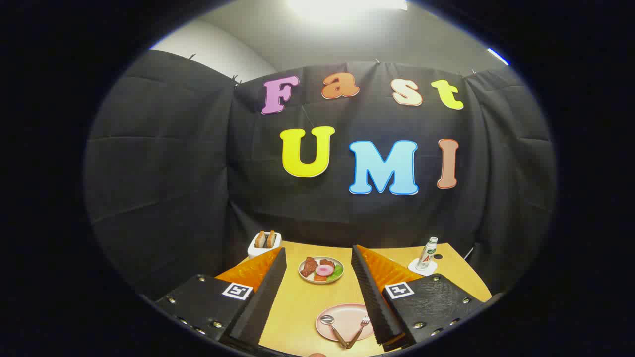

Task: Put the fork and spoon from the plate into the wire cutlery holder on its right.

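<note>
Fork (pixel 362 328) and spoon (pixel 331 327) lie crossed on the plate (pixel 342 313) between the gripper's (pixel 318 277) spread, empty fingers (holder unseen), so one pinch risks dragging both.

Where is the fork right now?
The fork lies on the pink plate, crossing the spoon, between the open gripper's fingers.

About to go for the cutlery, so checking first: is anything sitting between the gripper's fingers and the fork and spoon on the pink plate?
Nothing visible is. The gripper is open, and the pink plate lies between its fingers on bare tabletop, with the spoon and fork crossed on it. The food plate sits farther off, beyond them.
</note>
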A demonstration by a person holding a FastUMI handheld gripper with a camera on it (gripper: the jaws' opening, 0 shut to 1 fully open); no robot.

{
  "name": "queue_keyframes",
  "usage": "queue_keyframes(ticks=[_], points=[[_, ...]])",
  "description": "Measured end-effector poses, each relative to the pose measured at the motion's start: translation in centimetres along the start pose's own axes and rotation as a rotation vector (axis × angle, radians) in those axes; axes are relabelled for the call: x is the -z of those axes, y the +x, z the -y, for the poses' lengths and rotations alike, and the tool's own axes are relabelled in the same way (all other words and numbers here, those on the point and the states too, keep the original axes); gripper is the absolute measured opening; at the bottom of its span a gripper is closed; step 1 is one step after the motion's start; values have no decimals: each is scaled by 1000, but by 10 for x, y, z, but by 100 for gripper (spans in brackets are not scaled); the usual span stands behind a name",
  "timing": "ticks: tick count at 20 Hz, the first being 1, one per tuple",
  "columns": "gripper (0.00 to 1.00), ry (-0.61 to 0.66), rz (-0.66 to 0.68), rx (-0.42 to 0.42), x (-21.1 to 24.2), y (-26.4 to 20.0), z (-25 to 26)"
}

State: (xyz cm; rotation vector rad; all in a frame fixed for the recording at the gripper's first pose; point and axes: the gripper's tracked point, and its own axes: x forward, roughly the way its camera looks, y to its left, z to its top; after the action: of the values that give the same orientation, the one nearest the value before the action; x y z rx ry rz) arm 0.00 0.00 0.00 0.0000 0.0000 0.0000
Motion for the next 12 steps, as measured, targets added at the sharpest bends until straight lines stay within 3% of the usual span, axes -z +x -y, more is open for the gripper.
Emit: queue_keyframes(ticks=[12], points=[[82, 62, -20, 132, 1, 47, 43]])
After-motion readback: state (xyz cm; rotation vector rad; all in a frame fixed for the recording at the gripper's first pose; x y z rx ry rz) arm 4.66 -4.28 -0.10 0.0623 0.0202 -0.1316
